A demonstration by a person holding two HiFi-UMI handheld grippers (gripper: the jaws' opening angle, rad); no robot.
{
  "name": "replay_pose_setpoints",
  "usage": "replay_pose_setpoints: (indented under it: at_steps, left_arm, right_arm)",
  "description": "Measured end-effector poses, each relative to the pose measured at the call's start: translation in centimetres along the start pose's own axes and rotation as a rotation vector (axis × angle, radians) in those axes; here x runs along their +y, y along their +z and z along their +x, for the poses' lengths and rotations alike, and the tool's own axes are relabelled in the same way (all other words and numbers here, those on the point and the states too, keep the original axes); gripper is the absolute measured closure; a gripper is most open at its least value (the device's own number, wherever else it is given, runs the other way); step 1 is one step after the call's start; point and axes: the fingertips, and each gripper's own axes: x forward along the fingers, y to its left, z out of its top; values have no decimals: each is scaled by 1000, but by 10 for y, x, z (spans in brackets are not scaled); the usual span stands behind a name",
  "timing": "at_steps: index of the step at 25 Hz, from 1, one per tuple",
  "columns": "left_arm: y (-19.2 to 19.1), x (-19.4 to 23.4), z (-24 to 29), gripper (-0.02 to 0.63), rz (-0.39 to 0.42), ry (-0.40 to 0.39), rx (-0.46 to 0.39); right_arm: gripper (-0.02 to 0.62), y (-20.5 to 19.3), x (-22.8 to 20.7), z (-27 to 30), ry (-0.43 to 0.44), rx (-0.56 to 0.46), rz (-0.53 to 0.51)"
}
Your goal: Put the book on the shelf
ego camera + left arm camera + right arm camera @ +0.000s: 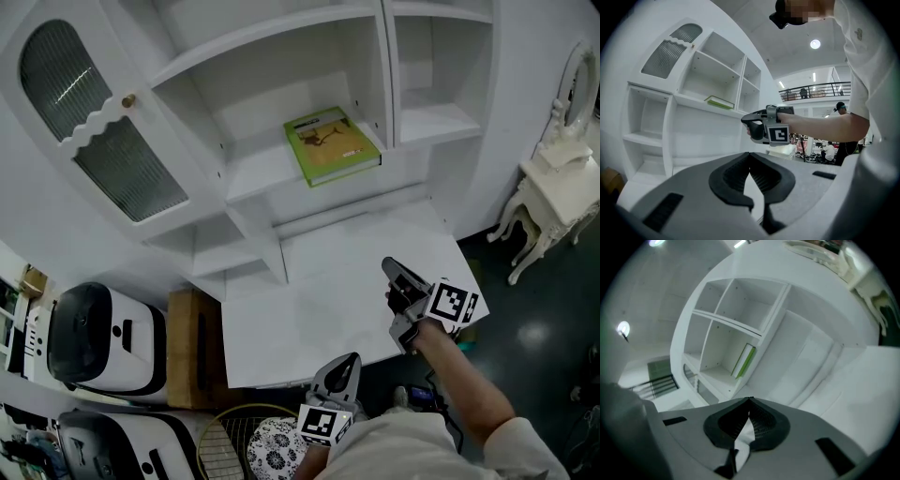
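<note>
A green-edged book (329,144) lies flat on a shelf of the white cabinet (281,159), its cover facing up; the same book (719,101) shows as a thin green slab in the left gripper view and on edge as the book (743,361) in the right gripper view. My right gripper (387,266) hovers over the white desk top (309,309), well short of the book, jaws shut and empty. Down at the desk's near edge, my left gripper (352,359) is held low with its tips together, nothing between them. The right gripper (746,123) also appears in the left gripper view.
A glass cabinet door (94,122) stands swung open at the left. A white dressing table (553,187) stands at the right. White boxy machines (103,339) and a wooden crate (192,347) sit on the floor at the left, with a wire basket (234,436) below.
</note>
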Motion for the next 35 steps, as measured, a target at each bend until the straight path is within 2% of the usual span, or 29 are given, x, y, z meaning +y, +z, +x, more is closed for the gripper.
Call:
replay_pose_setpoints:
  at_steps: [4,7,15,17,19,29,35]
  left_arm:
    - [0,-3,0,603,-3,-4,0]
    - [-1,-5,-1,603,-2,-6,4]
    - [-1,-11,-1,603,2,-12,4]
    - [0,-12,-1,603,0,-14,2]
    - [-1,-13,-1,603,-2,-14,2]
    - [0,-23,2,603,9,-10,4]
    - [-13,-51,2,603,7,5,48]
  right_arm:
    - [577,-19,1,-17,-70,77,-347]
    - [578,-36,12,-26,-79,119,-540]
    - [577,-83,53,-45,16,184,-1018]
    - [577,-94,57,-52,25,212,-1182]
    - [577,-102,56,-59,13,240,-1283]
    - [575,-110,44,-93,-13,285,-1285]
    - [575,-116,14,-132,-48,346,-1225]
